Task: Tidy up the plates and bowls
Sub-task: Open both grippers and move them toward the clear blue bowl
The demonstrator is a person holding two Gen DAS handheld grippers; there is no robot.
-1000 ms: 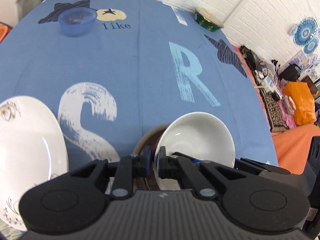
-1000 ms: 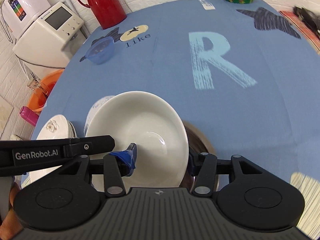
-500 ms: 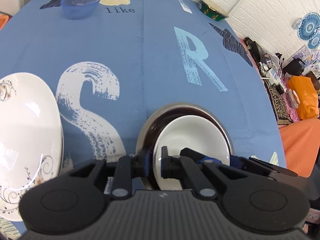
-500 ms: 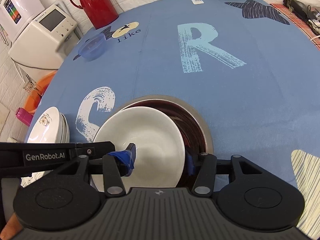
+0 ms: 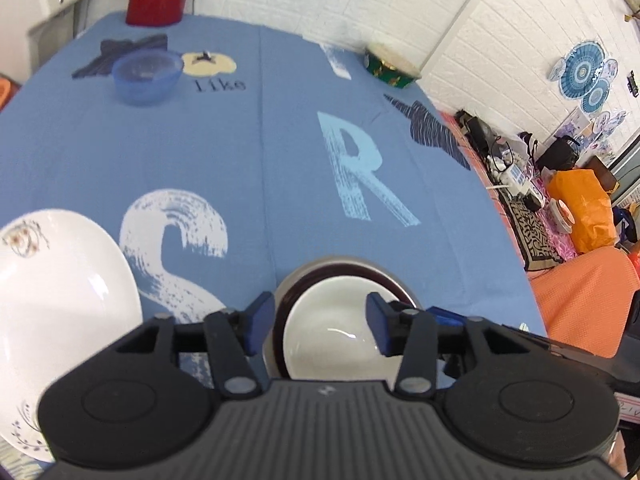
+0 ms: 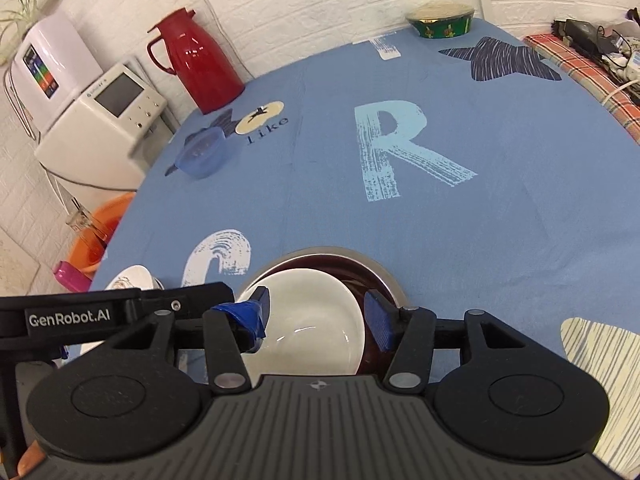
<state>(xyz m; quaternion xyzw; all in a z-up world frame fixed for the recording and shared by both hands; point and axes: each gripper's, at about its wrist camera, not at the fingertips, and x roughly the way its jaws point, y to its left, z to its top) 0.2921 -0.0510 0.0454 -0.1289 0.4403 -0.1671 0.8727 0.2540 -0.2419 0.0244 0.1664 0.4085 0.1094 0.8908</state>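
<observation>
A white bowl (image 5: 332, 332) (image 6: 304, 320) rests inside a dark red bowl with a steel rim (image 5: 344, 270) (image 6: 360, 264) near the table's front edge. My left gripper (image 5: 320, 322) hangs open just above the white bowl, its blue pads on either side and nothing between them. My right gripper (image 6: 318, 320) is open too, over the same bowl. White plates with a flower print (image 5: 52, 300) (image 6: 132, 278) are stacked at the left. A blue plastic bowl (image 5: 146, 78) (image 6: 202, 156) stands far back left.
A blue tablecloth (image 5: 260, 160) with large letters covers the round table. At the back stand a red thermos (image 6: 192, 60) and a green patterned bowl (image 5: 390, 68) (image 6: 440, 20). White appliances (image 6: 100, 128) and an orange basin (image 6: 100, 236) sit off the table's left side.
The left gripper was shut on the white bowl's rim; it set the bowl down inside the dark red bowl and has now opened. Both grippers have risen slightly.
</observation>
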